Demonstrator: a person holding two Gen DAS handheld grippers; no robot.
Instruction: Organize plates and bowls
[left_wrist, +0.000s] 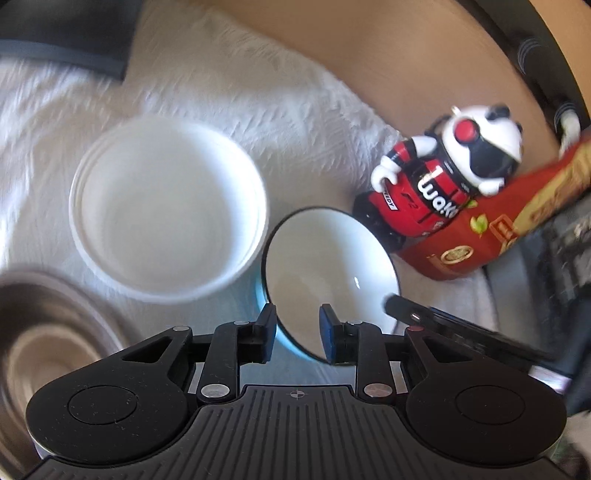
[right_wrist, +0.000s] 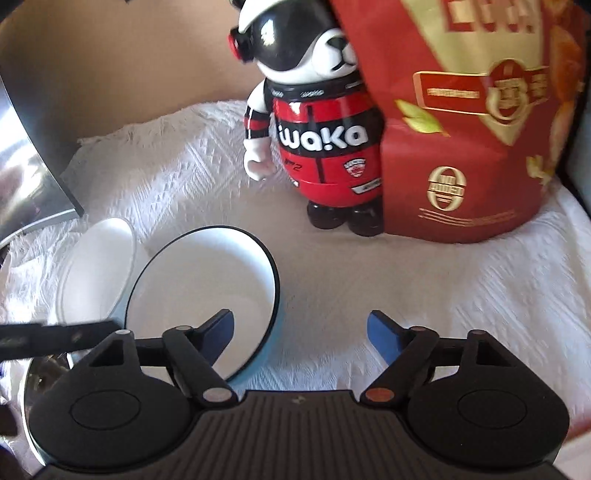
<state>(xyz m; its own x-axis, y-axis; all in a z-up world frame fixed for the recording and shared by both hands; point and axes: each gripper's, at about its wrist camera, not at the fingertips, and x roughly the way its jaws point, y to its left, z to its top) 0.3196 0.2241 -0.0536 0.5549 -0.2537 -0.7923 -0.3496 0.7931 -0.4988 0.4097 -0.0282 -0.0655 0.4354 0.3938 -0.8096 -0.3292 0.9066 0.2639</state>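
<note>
The blue bowl with a dark rim and white inside is seen tilted, its mouth turned up and toward the right claw's side rather than straight up; being round, it has no long axis to speak of. Its near rim is held between the pads of the left claw, which is closed narrowly on it — one pad outside the wall, one inside. In the right wrist view the same bowl is found left of centre, with the left claw's finger reaching in from the left edge.

The right claw is seen standing wide with nothing between its pads; its left finger lies over the bowl's rim without gripping it.

Just beside the blue bowl, a stack of white bowls rests upright, mouth up. A metal bowl is glimpsed at the lower left.

Everything is carried on a white textured cloth spread over the worktop. At the back, a panda figure in red and black stands upright beside a red snack bag — both against a beige wall.
</note>
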